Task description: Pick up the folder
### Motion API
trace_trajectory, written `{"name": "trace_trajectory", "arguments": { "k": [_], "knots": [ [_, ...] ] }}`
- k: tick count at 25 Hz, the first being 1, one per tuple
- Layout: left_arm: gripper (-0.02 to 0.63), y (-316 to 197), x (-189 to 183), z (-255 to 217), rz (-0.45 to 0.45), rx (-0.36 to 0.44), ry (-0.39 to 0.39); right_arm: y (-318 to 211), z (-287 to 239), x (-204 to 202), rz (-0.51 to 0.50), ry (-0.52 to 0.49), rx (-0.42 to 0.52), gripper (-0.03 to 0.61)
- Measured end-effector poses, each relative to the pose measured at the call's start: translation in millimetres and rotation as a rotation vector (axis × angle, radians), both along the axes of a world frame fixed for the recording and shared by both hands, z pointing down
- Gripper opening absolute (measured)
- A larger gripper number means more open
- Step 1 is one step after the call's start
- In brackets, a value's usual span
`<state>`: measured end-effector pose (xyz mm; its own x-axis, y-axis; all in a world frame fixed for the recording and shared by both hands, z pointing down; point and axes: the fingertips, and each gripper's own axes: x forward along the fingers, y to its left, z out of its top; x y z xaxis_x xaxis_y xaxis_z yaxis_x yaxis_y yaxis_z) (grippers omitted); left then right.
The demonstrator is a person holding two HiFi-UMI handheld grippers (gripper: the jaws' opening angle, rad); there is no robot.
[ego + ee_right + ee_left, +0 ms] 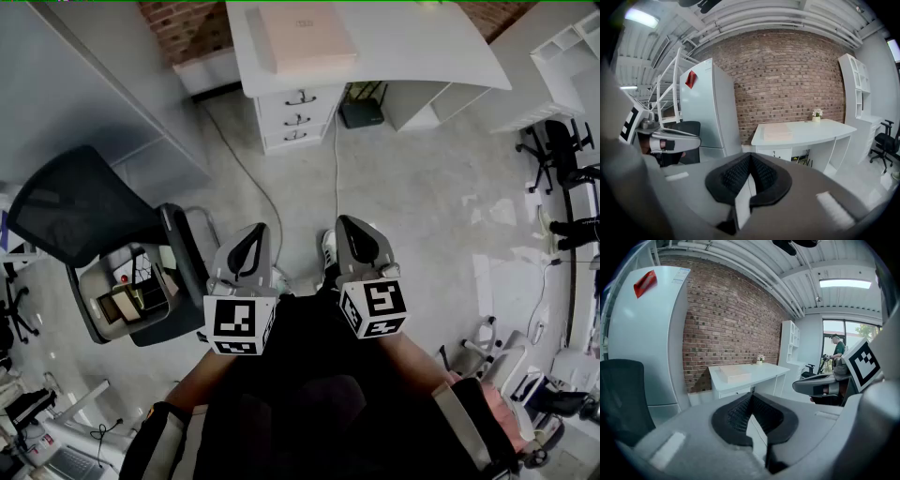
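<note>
Left gripper point(251, 236) and right gripper point(352, 227): jaws closed, empty. What seems the folder point(305, 36) lies well ahead, at the surface's point(427, 52) left end, neither gripper clearly nearer.

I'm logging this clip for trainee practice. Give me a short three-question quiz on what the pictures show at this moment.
1. True or false: the folder lies on the white desk.
2. Pick one: the left gripper and the right gripper are A) both shut and empty, B) both wide open, C) one clamped on the folder.
3. Fill in: the black chair stands on the person's ____ side.
Key: 1 true; 2 A; 3 left.
</note>
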<state>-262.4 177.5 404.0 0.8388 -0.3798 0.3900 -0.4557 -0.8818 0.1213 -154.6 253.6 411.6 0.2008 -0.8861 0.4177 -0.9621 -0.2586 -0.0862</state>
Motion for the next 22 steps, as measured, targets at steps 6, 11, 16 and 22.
{"name": "trace_trajectory", "arguments": {
  "k": [6,11,16,22],
  "knots": [
    [-0.003,1,-1,-2,0.0,0.009,0.01,2,0,-2,0.003,0.001,-0.001,0.0],
    [-0.003,-1,-5,-5,-0.005,0.018,0.017,2,-2,-4,0.007,0.005,0.002,0.0],
    [-0.003,-3,-13,-6,-0.011,0.016,0.027,-2,-6,-9,0.01,-0.001,0.015,0.0],
    [-0.003,-6,-22,-12,-0.013,0.024,0.05,-5,-12,-15,0.02,0.002,0.031,0.002]
  ]
}}
